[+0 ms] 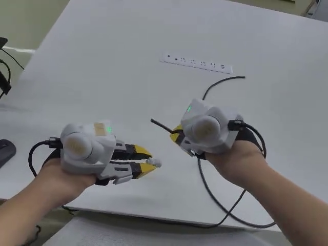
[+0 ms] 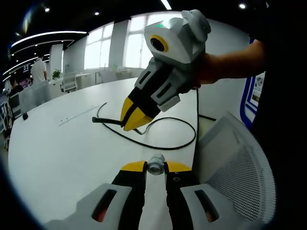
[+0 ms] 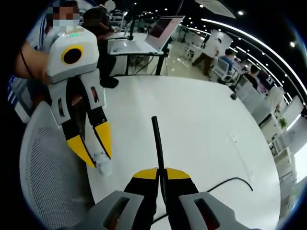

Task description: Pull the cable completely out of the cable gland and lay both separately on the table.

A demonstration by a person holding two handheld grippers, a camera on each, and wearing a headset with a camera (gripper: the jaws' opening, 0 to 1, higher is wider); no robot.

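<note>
A small pale grey cable gland point(image 1: 154, 163) sits pinched between the yellow tips of my left gripper point(image 1: 150, 160), held just above the white table point(image 1: 102, 77). In the left gripper view the gland point(image 2: 156, 164) shows between my shut jaws. The black cable point(image 1: 160, 124) is apart from the gland, and my right gripper point(image 1: 176, 133) is shut on it near its free end. That end point(image 3: 156, 139) pokes forward past the right jaws toward the left gripper point(image 3: 96, 151). The rest of the cable point(image 2: 160, 143) loops across the table.
A white power strip point(image 1: 197, 63) lies at the far side of the table. A white mesh chair point(image 2: 235, 163) stands by the near table edge. A dark object point(image 1: 5, 149) sits at the left edge. People and desks fill the background.
</note>
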